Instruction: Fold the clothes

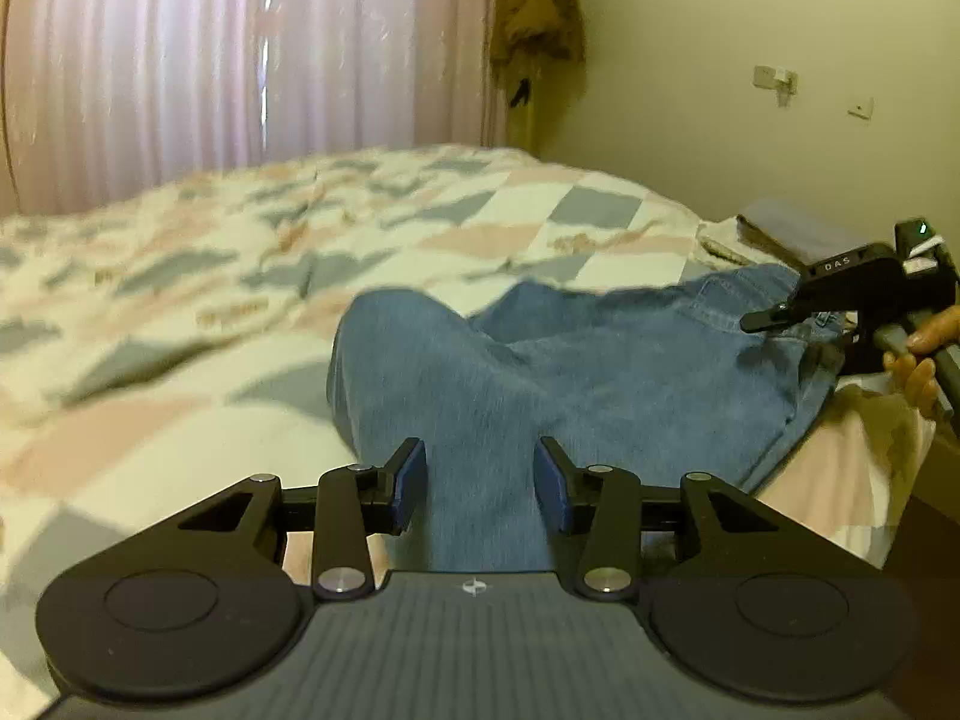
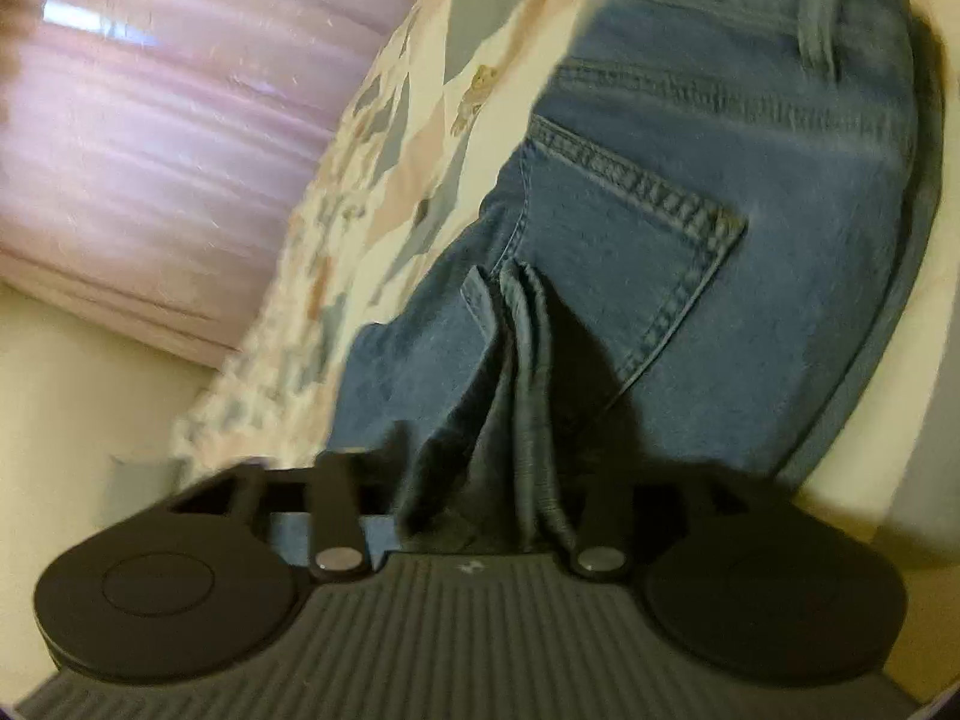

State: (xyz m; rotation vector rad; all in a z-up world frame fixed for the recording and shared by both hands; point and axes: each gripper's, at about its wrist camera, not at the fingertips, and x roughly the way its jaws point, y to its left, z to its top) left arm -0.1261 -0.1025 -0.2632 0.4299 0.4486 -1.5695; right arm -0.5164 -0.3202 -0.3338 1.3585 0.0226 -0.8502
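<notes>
Blue jeans (image 1: 540, 372) lie on the bed, running from the near edge to the right. My left gripper (image 1: 480, 483) is open, its blue pads on either side of a denim leg that passes between them. My right gripper (image 2: 480, 480) is shut on a bunched fold of the jeans (image 2: 690, 180), near the back pocket (image 2: 636, 252); its fingers are mostly hidden by cloth. In the left wrist view the right gripper (image 1: 774, 318) pinches the waist end of the jeans at the far right, held by a hand.
The bed has a patchwork quilt (image 1: 240, 276) in pink, grey and cream. Pink curtains (image 1: 240, 60) hang behind it. A brown garment (image 1: 534, 6) hangs on the wall. The bed's right edge (image 1: 870, 480) drops to a dark floor.
</notes>
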